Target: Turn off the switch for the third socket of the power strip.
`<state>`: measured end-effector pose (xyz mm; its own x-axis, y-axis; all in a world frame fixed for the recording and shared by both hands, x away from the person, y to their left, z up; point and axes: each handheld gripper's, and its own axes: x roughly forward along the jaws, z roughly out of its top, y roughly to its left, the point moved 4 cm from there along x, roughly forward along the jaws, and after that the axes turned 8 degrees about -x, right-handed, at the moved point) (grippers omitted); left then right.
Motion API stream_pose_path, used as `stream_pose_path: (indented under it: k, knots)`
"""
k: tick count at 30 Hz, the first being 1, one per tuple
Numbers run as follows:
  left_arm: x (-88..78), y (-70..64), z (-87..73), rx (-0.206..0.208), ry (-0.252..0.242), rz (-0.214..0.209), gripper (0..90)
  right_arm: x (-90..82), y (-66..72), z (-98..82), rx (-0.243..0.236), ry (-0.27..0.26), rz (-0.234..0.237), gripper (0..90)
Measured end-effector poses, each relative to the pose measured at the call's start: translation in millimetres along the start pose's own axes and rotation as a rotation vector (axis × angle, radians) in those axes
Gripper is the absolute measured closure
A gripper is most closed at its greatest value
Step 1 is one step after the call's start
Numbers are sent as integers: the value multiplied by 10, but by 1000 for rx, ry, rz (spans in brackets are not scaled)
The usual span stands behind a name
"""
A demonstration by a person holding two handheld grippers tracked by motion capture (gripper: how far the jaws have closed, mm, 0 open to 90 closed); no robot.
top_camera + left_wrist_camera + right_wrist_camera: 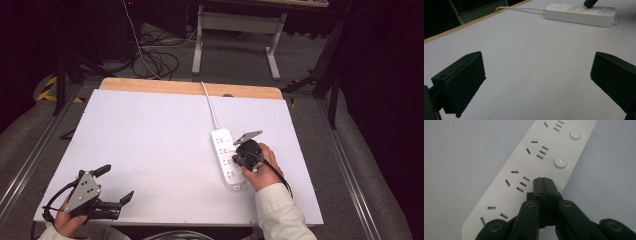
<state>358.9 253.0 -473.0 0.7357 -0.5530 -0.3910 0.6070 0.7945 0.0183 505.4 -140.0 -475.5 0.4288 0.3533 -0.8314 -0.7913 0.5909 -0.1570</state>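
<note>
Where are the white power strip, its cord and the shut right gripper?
power strip [226,160]: high view, bare top face.
cord [210,106]: high view, middle of its run.
right gripper [542,180]: right gripper view, tips of its closed fingers.

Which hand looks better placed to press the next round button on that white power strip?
The right. Its gripper, jaws shut, already points down onto the power strip right beside a round button. The left gripper rests open near the table's front corner, well away from it.

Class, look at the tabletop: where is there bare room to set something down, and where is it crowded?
Bare room: the wide white stretch between the left tool and the power strip, up to the wooden far edge. Crowded: around the strip, where the shut right tool stands on it.
</note>
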Motion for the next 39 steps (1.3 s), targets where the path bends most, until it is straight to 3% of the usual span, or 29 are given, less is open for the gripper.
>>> stream_pose_path:
  k: [2,3,6,10,35,36,39]
  knots:
    - [1,1,1,-1,0,0,1,-2,10,-1,-9,-1,-12,900]
    - [1,-1,2,-4,1,-3,1,-21,55,5,-28,-54,-39,900]
    - [5,5,5,-6,0,-3,1,-48,86,4,-35,-49,-46,900]
    - [1,2,4,-7,-1,-1,2,-185,107,71,-23,-131,-43,900]
    - [0,-2,5,-5,-1,-2,2,-424,125,217,-64,-214,-36,900]
    - [0,-1,4,-4,0,-2,2,-423,107,215,-83,-218,-50,807]
    - [-4,2,4,-10,-4,-3,2,-458,101,230,-123,-266,-66,685]
